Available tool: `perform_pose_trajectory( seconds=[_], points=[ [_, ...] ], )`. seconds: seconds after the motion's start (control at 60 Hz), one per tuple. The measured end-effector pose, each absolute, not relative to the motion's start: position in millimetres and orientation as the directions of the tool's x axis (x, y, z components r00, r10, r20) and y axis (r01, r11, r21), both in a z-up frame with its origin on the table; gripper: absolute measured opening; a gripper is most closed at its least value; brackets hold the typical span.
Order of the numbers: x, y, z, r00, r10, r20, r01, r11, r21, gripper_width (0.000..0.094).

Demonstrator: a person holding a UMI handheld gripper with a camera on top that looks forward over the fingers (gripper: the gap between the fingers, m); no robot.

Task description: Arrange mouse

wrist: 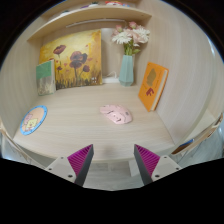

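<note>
A pink mouse [116, 114] lies on the pale wooden table [80, 125], well beyond my fingers and a little right of the middle. My gripper [113, 160] is open and empty, with a wide gap between its two magenta pads [79, 158]. Only bare table shows between the fingers.
A flower painting [71, 59] and a small picture [46, 76] lean against the back wall. A blue vase of flowers [127, 66] and an orange card [151, 86] stand at the back right. A blue round mat [32, 120] lies at the left. A shelf [90, 22] runs above.
</note>
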State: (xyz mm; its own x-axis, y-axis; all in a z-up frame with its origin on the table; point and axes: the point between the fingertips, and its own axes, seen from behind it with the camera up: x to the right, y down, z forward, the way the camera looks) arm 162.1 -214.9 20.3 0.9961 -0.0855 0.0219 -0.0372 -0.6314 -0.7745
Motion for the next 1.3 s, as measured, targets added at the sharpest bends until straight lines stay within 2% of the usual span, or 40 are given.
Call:
perform_pose_trajectory(
  seconds=[0.283,0.633,0.75,0.8,0.833,0.85,1.017,1.133,1.217,1.3],
  points=[
    [195.7,-113.4,-7.0,1.000,-0.014,0.012,0.000,-0.649,-0.761,0.0818],
    [220.0,-28.8,-8.4,1.000,-0.021,0.011,-0.005,-0.652,-0.758,0.0833],
    [221.4,-16.9,-10.6,0.999,-0.039,-0.014,-0.036,-0.661,-0.750,0.0744],
    [220.8,-15.1,-9.8,0.999,-0.044,-0.017,-0.041,-0.661,-0.749,0.0658],
    [219.4,-14.7,-11.1,0.999,-0.043,-0.016,-0.041,-0.665,-0.746,0.0551],
    [220.5,-14.6,-11.2,0.999,-0.049,-0.013,-0.042,-0.667,-0.744,0.0533],
    [222.6,-16.1,-11.5,0.994,-0.105,0.017,-0.060,-0.688,-0.723,0.0483],
    [221.8,-18.2,-9.0,0.989,-0.127,0.070,-0.045,-0.729,-0.683,0.0386],
    [200.0,-12.5,22.5,0.989,-0.141,0.042,-0.074,-0.721,-0.689,0.0365],
    [167.8,1.8,86.5,0.987,-0.160,0.028,-0.085,-0.655,-0.751,0.0364]
  ],
)
